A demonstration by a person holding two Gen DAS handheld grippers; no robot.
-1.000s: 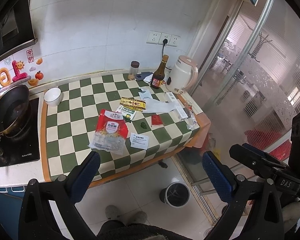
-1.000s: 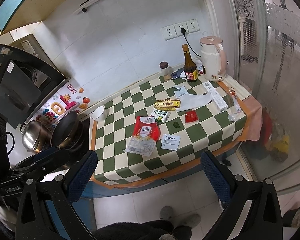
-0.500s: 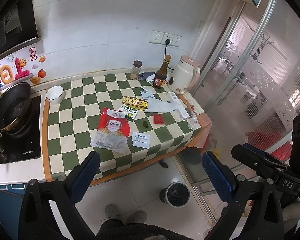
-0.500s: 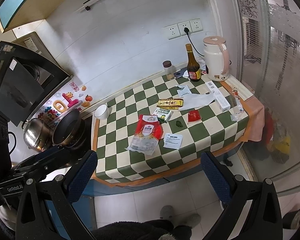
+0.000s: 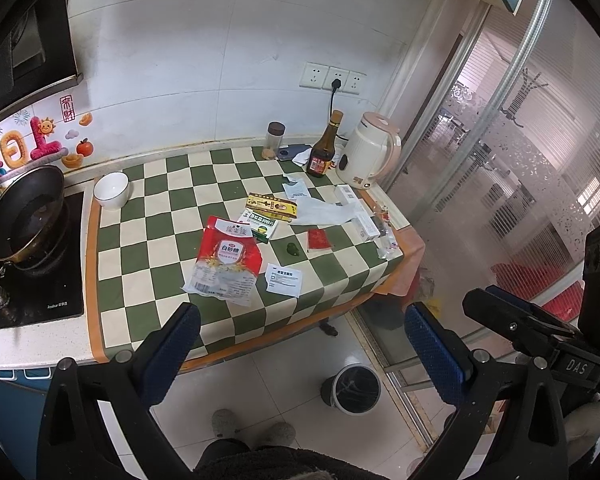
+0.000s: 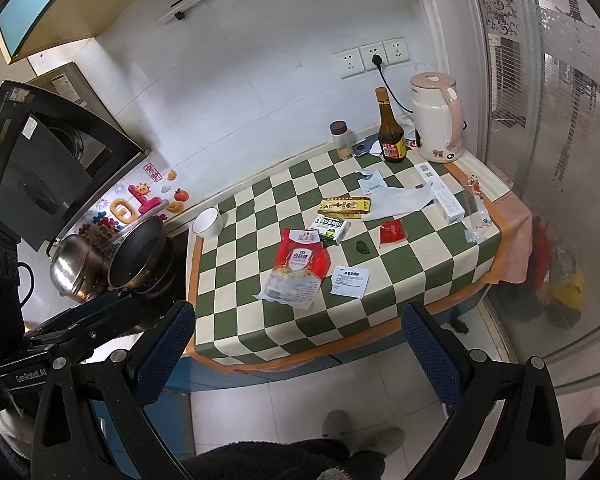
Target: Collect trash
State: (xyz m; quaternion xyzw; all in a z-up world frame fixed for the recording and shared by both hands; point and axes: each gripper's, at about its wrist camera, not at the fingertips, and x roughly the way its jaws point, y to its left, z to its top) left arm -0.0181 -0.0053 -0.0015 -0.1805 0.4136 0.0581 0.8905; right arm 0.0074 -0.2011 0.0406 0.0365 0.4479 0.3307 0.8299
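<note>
Trash lies on the green-and-white checked counter (image 5: 156, 216): a red-and-clear sugar bag (image 5: 226, 266), a white sachet (image 5: 285, 279), a green medicine box (image 5: 262, 227), a yellow box (image 5: 272, 206), a red packet (image 5: 319, 239), a green scrap (image 5: 292, 249), crumpled white paper (image 5: 324, 214) and a white box (image 5: 360, 216). A small bin (image 5: 354, 388) stands on the floor below. My left gripper (image 5: 300, 350) is open and empty, well back from the counter. My right gripper (image 6: 300, 352) is open and empty too. The sugar bag (image 6: 298, 266) also shows in the right wrist view.
A white bowl (image 5: 111, 191), a dark bottle (image 5: 323, 152), a spice jar (image 5: 275, 139) and a pink-white kettle (image 5: 370, 156) stand on the counter. A pan (image 5: 26, 214) sits on the hob at left. A glass door (image 5: 520, 168) is at right.
Both grippers have drawn back and up slightly, so the counter looks a little smaller and farther. Nothing on the counter has moved.
</note>
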